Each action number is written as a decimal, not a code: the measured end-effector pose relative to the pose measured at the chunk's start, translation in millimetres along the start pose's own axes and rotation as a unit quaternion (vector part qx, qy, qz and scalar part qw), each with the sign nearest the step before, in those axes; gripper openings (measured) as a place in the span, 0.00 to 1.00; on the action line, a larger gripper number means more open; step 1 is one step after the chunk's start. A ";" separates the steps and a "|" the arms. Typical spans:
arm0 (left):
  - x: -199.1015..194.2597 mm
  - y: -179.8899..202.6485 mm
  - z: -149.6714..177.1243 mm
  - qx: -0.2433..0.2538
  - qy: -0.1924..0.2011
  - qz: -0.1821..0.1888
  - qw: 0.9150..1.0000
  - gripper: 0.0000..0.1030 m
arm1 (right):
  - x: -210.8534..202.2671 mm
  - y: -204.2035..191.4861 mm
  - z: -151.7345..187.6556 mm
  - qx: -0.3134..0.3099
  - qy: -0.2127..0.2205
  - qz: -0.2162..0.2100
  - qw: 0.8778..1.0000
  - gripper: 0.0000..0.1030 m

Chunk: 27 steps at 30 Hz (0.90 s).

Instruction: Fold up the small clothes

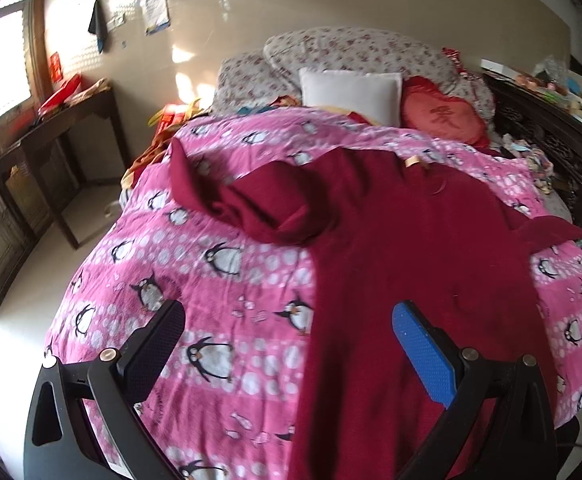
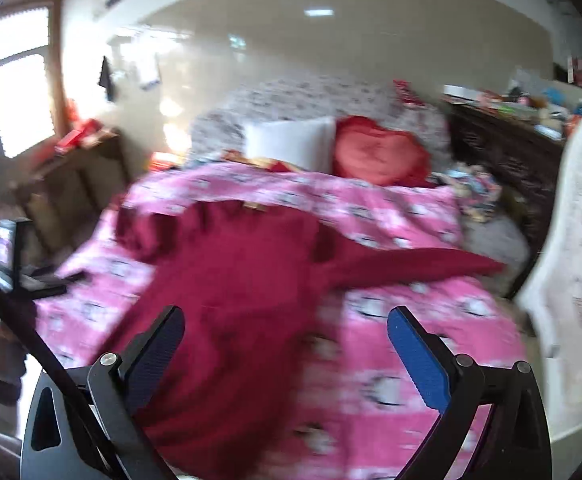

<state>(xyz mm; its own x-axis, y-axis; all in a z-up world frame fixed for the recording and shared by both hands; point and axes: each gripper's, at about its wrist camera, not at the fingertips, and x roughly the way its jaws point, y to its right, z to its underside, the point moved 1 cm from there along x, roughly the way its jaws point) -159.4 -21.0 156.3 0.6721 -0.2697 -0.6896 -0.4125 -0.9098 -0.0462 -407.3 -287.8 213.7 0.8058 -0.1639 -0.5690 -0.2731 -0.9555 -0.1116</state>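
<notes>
Left wrist view: a pink penguin-print duvet point(image 1: 219, 280) covers the bed, and every place below is given from it. Spread flat across its middle lies a dark red sweater point(image 1: 403, 248), one sleeve bunched up toward the duvet's left side, the other reaching to its right edge. Beyond the duvet's far end sit a white pillow point(image 1: 351, 90) and a red heart cushion point(image 1: 443, 116). Above the duvet's near end, the left gripper point(image 1: 289, 320) hangs with jaws spread, pinching nothing; the right gripper point(image 2: 285, 324) likewise gapes wide over the sweater's hem.
</notes>
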 end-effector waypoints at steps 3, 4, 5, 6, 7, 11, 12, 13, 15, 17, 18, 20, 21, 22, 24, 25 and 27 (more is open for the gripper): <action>-3.6 11.2 4.0 0.000 0.010 -0.001 1.000 1.00 | 23.0 -34.7 -1.3 -0.011 -0.012 -0.051 0.999 1.00; -3.0 14.6 4.5 0.001 0.013 -0.001 1.000 1.00 | 34.2 -44.3 0.7 -0.012 -0.018 -0.049 0.999 1.00; -0.5 18.3 5.3 0.002 0.013 -0.002 1.000 1.00 | 43.8 -53.7 3.7 -0.012 -0.024 -0.046 0.999 1.00; 1.2 21.5 5.6 0.003 0.012 -0.003 1.000 1.00 | 51.6 -62.8 6.9 -0.012 -0.027 -0.047 0.998 1.00; 3.1 24.5 6.0 0.003 0.012 -0.003 1.000 1.00 | 59.9 -72.2 8.8 -0.010 -0.027 -0.056 0.998 1.00; 10.7 29.8 11.3 0.001 0.015 -0.005 1.000 1.00 | 70.4 -94.8 14.7 -0.016 -0.023 -0.052 0.998 1.00; 12.6 30.6 12.1 -0.002 0.014 -0.005 1.000 1.00 | 75.7 -100.3 16.5 -0.021 -0.018 -0.040 0.999 1.00; 14.7 31.0 12.9 -0.005 0.013 -0.003 1.000 1.00 | 81.9 -105.3 17.3 -0.024 -0.014 -0.024 0.999 1.00; 20.4 31.7 14.2 -0.009 0.010 -0.004 1.000 1.00 | 93.1 -108.9 22.0 -0.025 -0.016 -0.002 1.000 1.00; 25.0 32.2 15.6 -0.010 0.007 -0.005 1.000 1.00 | 100.7 -105.8 23.7 -0.019 -0.021 0.004 1.000 1.00; 26.8 32.4 16.2 -0.011 0.007 -0.006 1.000 1.00 | 106.4 -102.3 24.2 -0.009 -0.026 0.005 1.000 1.00; 30.7 32.6 17.5 -0.013 0.006 -0.009 1.000 1.00 | 113.1 -97.1 23.9 0.005 -0.030 0.002 1.000 1.00; 32.8 32.9 18.3 -0.015 0.005 -0.008 1.000 1.00 | 117.4 -93.1 24.3 0.012 -0.033 0.007 0.999 1.00; 35.0 33.5 18.8 -0.015 0.003 -0.008 1.000 1.00 | 121.3 -90.0 26.1 0.016 -0.034 0.015 0.999 1.00; 39.6 35.8 19.7 -0.013 -0.001 -0.006 1.000 1.00 | 128.4 -83.0 26.5 0.021 -0.039 0.029 0.999 1.00; 41.1 37.0 20.1 -0.011 -0.002 -0.005 1.000 1.00 | 130.0 -82.2 27.6 0.022 -0.040 0.033 0.998 1.00; 44.8 39.2 20.6 -0.007 -0.003 -0.007 1.000 1.00 | 135.4 -77.4 27.2 0.029 -0.042 0.040 0.998 1.00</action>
<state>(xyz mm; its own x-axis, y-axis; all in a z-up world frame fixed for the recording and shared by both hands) -158.2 -62.2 108.6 0.6744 -0.2555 -0.6928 -0.3939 -0.9180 -0.0449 -291.3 -229.3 123.1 0.7339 -0.2146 -0.6444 -0.3661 -0.9242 -0.1091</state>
